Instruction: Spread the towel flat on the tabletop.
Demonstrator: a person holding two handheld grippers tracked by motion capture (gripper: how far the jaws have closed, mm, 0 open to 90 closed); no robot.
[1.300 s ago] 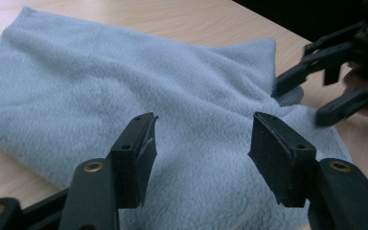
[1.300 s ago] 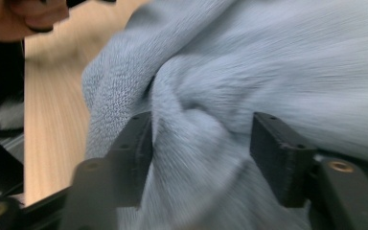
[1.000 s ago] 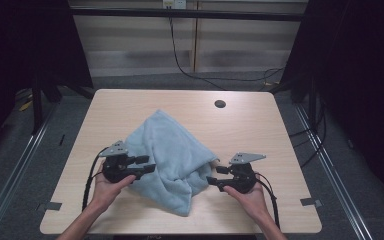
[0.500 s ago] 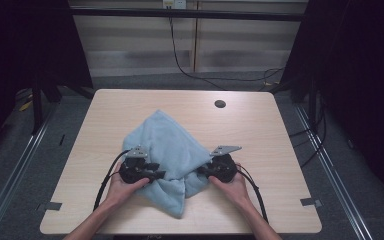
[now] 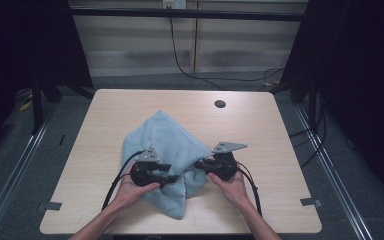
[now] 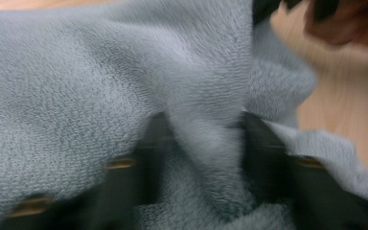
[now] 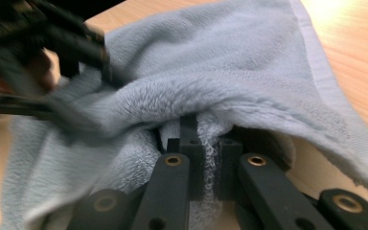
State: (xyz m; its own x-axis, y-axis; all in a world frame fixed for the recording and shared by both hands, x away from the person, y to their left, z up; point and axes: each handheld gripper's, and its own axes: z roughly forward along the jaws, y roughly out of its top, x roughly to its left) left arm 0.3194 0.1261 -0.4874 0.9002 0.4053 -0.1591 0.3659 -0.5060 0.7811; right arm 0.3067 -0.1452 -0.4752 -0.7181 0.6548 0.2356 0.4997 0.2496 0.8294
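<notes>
A light wooden table [image 5: 105, 130], seen from above, carries a pale blue towel [image 5: 165, 137] bunched near its middle, toward the near edge. At the left, a person's left hand [image 5: 130, 185] holds the left gripper [image 5: 172, 174], which points right into the towel. In the left gripper view its fingers [image 6: 155, 139] stand apart with a thick fold of towel pushed between them; whether they pinch it cannot be told, as the view is blurred. To the right, the right gripper [image 5: 198, 165] points left into the same fold, held by the right hand [image 5: 232, 182], very near the left gripper. In the right gripper view its fingers [image 7: 191, 143] are clamped on towel cloth. A small dark hole [image 5: 220, 104] lies far right on the table.
</notes>
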